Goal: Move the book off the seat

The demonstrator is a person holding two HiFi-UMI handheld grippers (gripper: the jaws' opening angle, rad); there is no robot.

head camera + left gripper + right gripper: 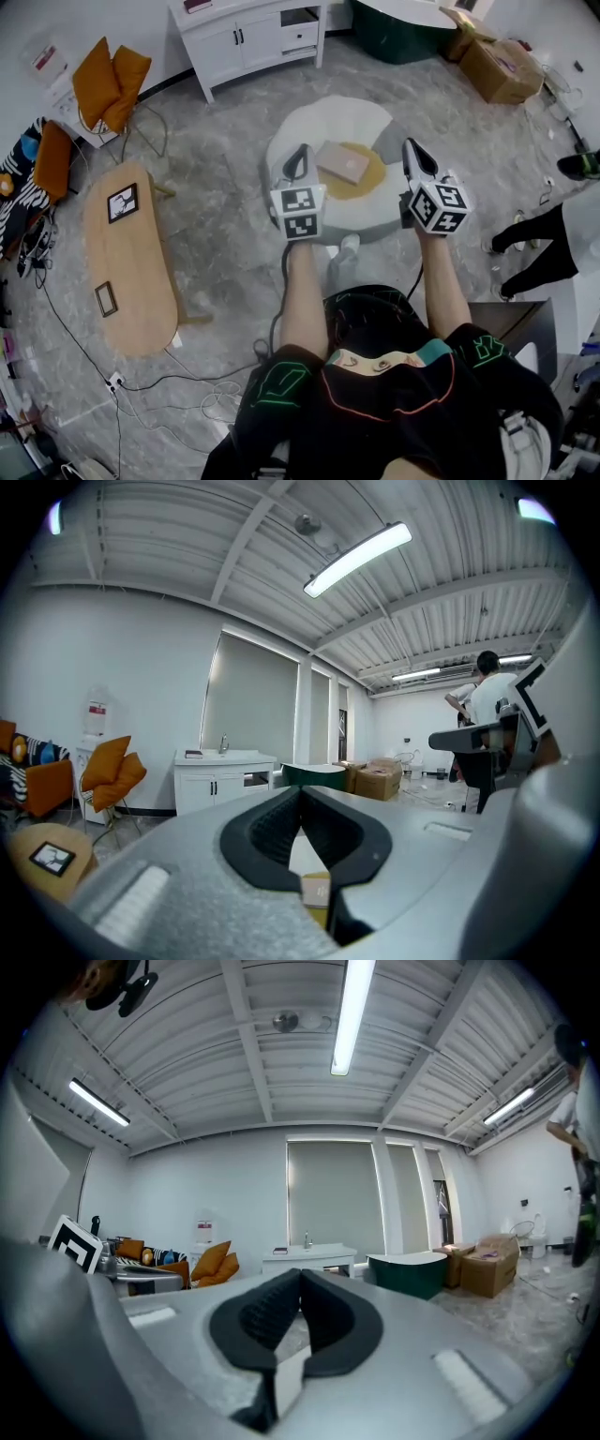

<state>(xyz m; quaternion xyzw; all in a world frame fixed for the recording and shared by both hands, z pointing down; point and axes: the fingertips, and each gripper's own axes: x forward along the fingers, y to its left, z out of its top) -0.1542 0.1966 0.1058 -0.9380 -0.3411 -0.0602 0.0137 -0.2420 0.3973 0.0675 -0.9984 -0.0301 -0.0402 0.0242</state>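
A pinkish-tan book [342, 162] lies flat on the round white seat [309, 127], partly over its yellow patch. My left gripper [300, 156] hovers just left of the book, jaws shut and empty. Right of the book, my right gripper [415, 153] is held at about the same height, also shut with nothing in it. In the left gripper view the shut jaws [301, 794] point level across the room, with a sliver of the book [316, 890] showing below them. The right gripper view has its shut jaws [300, 1279] aimed the same way.
A wooden oval table [127, 262] with two picture frames stands to the left, orange chairs [111, 82] behind it. A white cabinet [248, 37] and dark green tub [398, 28] line the back, cardboard boxes [502, 67] at back right. Cables [141, 384] trail over the floor. A person stands at right [553, 253].
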